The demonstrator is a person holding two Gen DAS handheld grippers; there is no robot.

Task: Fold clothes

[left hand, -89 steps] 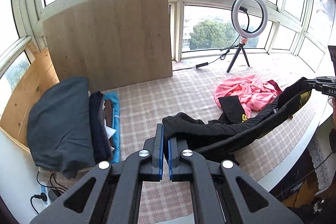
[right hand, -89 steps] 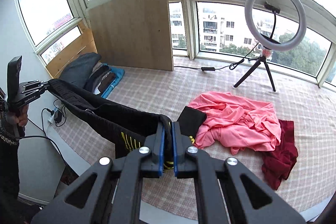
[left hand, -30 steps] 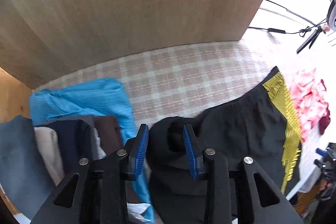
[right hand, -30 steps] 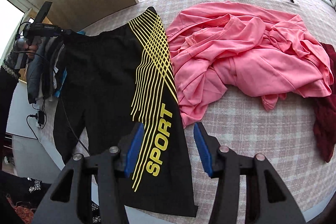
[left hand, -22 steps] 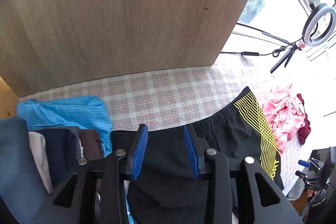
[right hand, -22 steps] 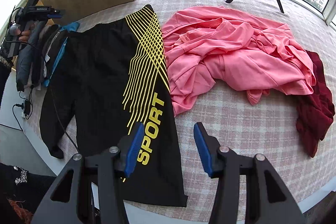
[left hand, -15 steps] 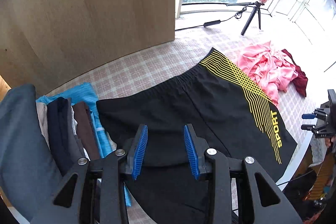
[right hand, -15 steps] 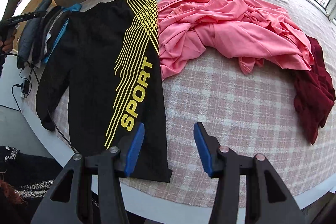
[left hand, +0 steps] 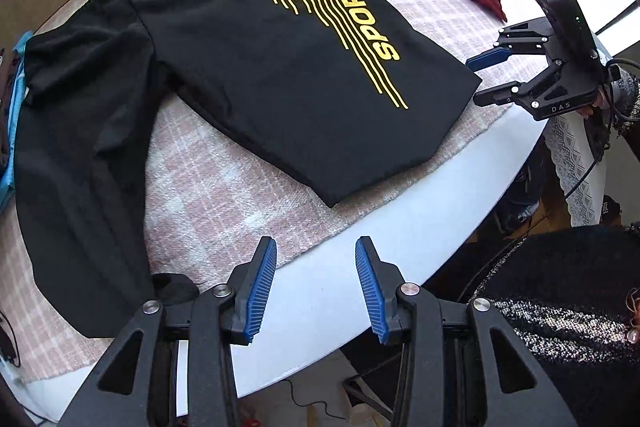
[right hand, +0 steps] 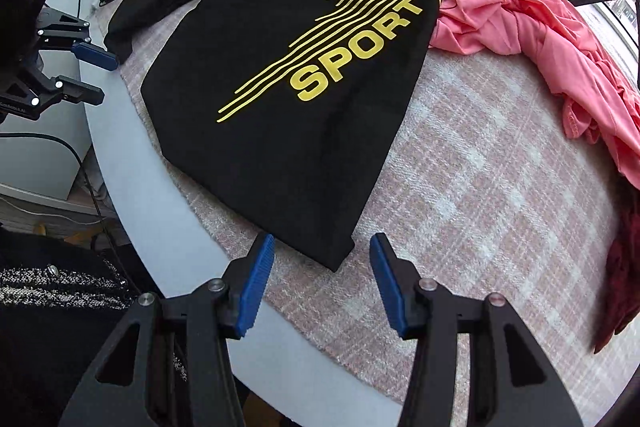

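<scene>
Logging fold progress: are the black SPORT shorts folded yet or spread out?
Spread out: the black shorts lie flat on the checked cloth, both legs apart, unfolded.

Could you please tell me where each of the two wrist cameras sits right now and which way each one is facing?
Left wrist: on the open left gripper at the table's near edge, looking across the black shorts; the right gripper and a sleeve show.
Right wrist: on the open right gripper, facing the shorts' hem corner and the pink garment; the left gripper shows at left.
Shared: the shorts, the pink garment, the checked cloth.
</scene>
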